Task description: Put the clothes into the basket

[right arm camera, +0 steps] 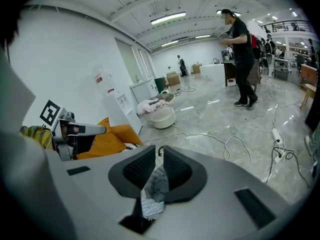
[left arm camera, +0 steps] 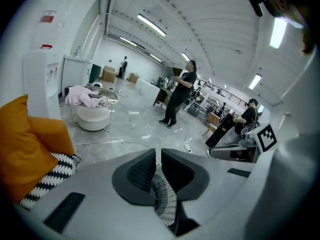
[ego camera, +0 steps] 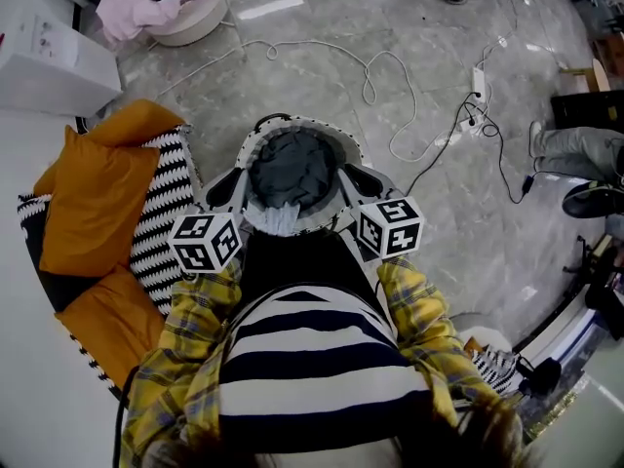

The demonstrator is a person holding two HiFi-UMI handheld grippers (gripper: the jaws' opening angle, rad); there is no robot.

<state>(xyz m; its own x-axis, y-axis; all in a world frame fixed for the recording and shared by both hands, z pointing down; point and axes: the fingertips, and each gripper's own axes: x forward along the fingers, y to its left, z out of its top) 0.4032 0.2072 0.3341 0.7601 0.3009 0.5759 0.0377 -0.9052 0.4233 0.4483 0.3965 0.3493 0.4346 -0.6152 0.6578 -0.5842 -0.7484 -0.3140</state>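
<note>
Head view: bunched dark-grey fabric garment (ego camera: 290, 169), pale finely striped edge | left gripper (left arm camera: 157, 156), right gripper (right arm camera: 160, 156): jaws narrow, seemingly pinching that edge.

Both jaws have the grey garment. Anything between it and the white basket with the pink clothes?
Only a white cable lying on the floor crosses the way from the grey garment to the white basket. Nothing upright stands there; the orange cushions lie off to the left.

Cushions (ego camera: 93, 203): orange, on striped seat (ego camera: 161, 227)
Cable (ego camera: 369, 76): white, looped on floor (ego camera: 322, 37)
Power strip (ego camera: 478, 82): near cable
Person (left arm camera: 179, 91): standing, in black
</note>
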